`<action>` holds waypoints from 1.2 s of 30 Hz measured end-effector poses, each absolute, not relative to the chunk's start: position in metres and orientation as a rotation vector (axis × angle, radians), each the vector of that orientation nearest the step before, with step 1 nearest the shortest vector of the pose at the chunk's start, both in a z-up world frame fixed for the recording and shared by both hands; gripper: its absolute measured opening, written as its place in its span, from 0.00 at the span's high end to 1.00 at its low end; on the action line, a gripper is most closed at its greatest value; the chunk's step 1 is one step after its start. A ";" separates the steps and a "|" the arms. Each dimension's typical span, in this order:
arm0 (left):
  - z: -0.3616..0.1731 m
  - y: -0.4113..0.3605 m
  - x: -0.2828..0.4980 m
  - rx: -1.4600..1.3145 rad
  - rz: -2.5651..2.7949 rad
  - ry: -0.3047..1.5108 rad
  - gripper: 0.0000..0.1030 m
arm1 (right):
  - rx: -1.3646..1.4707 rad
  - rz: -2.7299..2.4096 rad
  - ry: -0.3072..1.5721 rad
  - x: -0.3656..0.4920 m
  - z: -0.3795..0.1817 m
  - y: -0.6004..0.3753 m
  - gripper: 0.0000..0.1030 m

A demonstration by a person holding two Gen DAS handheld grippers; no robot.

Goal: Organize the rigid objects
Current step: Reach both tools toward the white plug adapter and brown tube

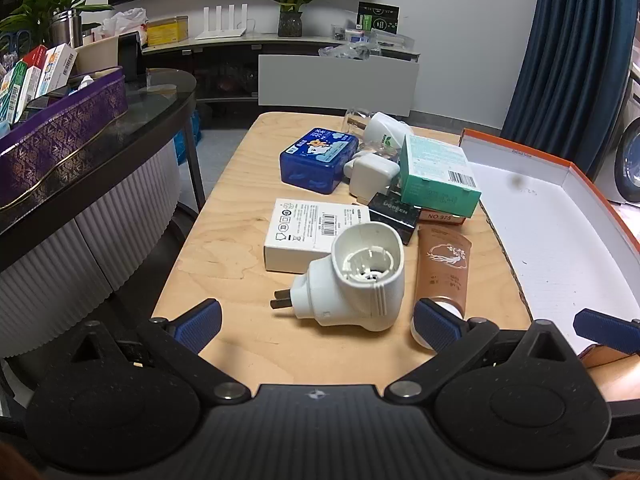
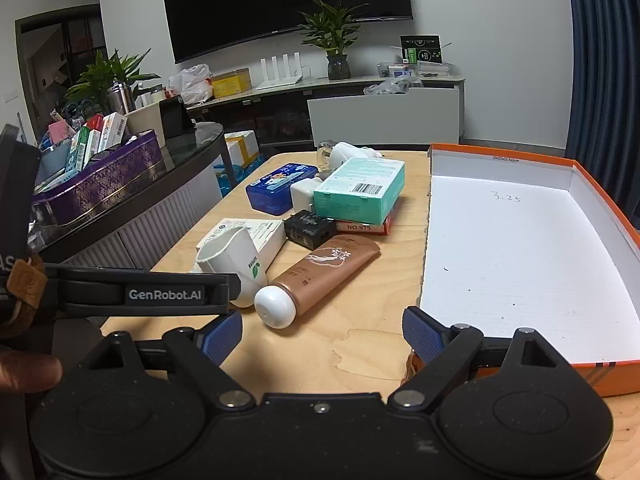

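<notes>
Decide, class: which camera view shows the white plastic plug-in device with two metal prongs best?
The left wrist view. There the white plastic plug-in device lies unobstructed, showing its hollow socket and both prongs. In the right wrist view the left gripper's black arm crosses it, hiding the prongs; only its rim and side show.

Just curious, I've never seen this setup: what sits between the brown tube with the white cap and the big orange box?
Nothing: only bare wooden table separates the brown tube from the orange-rimmed white cardboard box, clearest in the right wrist view.
</notes>
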State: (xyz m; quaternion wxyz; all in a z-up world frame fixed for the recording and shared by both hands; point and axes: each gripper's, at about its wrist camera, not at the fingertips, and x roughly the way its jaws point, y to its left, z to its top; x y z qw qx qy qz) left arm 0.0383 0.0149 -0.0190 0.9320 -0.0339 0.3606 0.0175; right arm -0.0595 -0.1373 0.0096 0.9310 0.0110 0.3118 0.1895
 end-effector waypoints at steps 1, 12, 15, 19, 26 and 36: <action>-0.019 0.015 0.039 -0.069 0.035 0.738 0.00 | 0.022 0.389 0.638 -0.060 0.010 -0.137 0.01; -0.021 0.013 0.043 -0.068 0.035 0.743 0.00 | 0.015 0.394 0.640 -0.059 0.007 -0.135 0.01; -0.022 0.013 0.045 -0.069 0.033 0.741 0.00 | 0.010 0.394 0.639 -0.058 0.006 -0.134 0.01; -0.022 0.013 0.046 -0.066 0.034 0.744 0.00 | 0.008 0.395 0.639 -0.058 0.006 -0.134 0.01; -0.025 0.011 0.049 -0.060 0.034 0.747 0.00 | 0.008 0.395 0.639 -0.058 0.006 -0.134 0.01; -0.034 0.012 0.060 -0.065 0.031 0.753 0.00 | 0.009 0.395 0.640 -0.057 0.006 -0.133 0.01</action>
